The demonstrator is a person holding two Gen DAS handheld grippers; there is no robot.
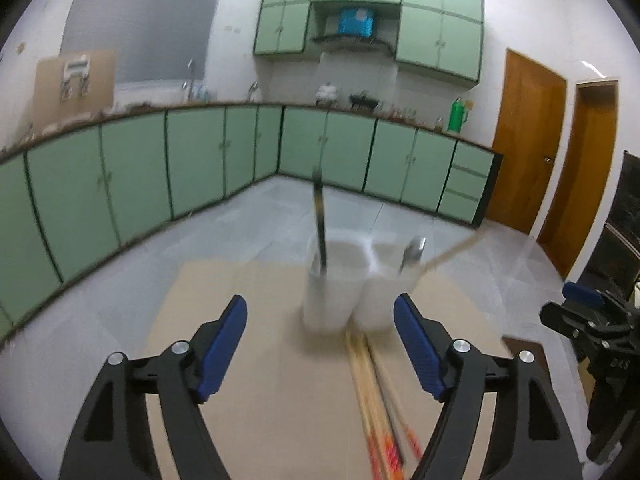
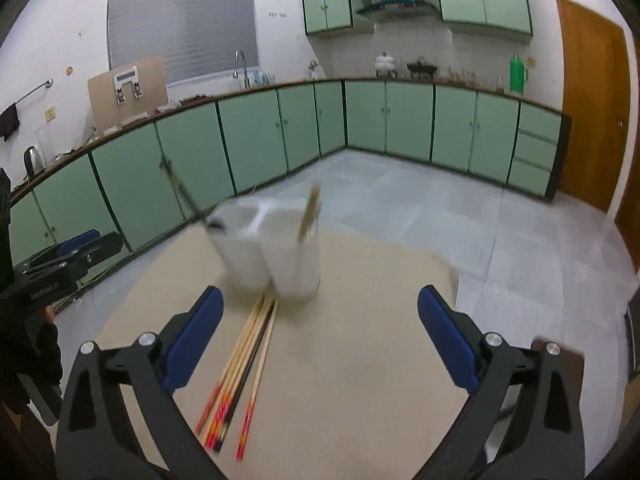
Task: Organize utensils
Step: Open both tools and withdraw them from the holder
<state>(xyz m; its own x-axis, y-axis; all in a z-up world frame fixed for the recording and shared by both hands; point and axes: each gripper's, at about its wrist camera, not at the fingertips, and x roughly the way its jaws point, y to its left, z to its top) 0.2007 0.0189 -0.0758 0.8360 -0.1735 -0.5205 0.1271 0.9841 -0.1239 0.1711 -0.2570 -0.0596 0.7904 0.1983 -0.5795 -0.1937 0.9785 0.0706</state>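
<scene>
A white two-compartment holder (image 1: 352,284) stands on a tan table (image 1: 256,400). In the left wrist view its left cup holds a dark-handled utensil (image 1: 319,224); the right cup holds a metal spoon (image 1: 412,254) and a chopstick (image 1: 452,252). Several chopsticks (image 1: 378,404) with red-orange ends lie on the table in front of the holder; they also show in the right wrist view (image 2: 240,372), as does the holder (image 2: 272,252). My left gripper (image 1: 320,352) is open and empty above them. My right gripper (image 2: 320,344) is open and empty, the chopsticks between its fingers.
The other gripper shows at the right edge of the left wrist view (image 1: 588,328) and at the left edge of the right wrist view (image 2: 60,268). Green cabinets (image 2: 384,120), a grey floor (image 2: 420,208) and wooden doors (image 2: 592,100) lie beyond the table.
</scene>
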